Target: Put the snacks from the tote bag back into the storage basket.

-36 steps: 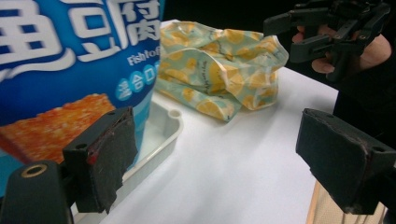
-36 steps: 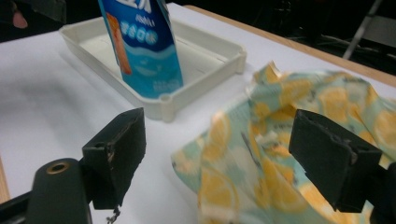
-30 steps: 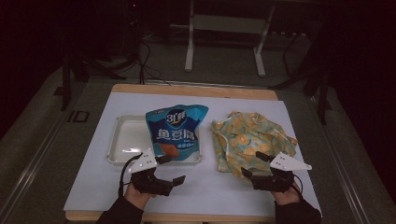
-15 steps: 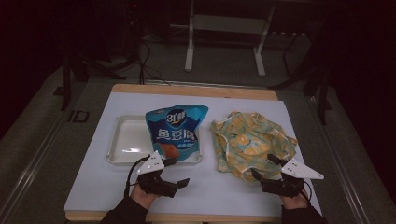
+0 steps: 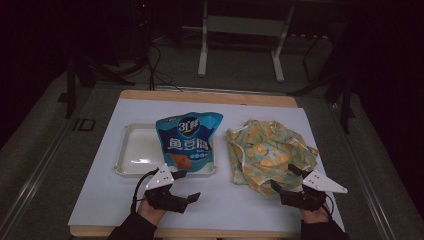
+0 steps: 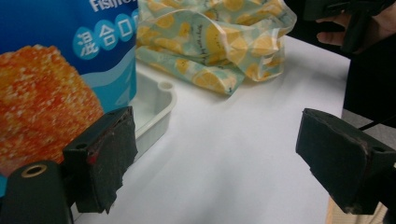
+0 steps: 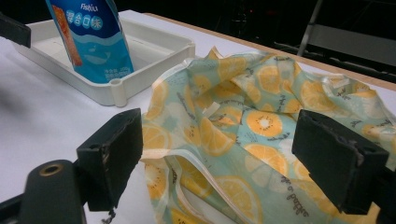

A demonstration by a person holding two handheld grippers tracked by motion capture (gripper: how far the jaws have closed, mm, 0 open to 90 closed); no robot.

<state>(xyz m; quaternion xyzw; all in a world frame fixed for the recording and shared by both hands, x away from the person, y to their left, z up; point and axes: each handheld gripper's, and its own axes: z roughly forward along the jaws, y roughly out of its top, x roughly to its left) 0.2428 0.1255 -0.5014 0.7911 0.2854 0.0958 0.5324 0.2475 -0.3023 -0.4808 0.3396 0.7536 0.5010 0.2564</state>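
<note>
Left gripper wide, empty, near table's front edge by snack bag; right gripper wide, empty, at fruit-print bag.

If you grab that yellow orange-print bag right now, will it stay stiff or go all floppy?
Probably floppy: the fabric bag lies crumpled in soft folds on the table. It likely weighs little, since it looks flat and empty. A pinch may lift only one layer.
</note>
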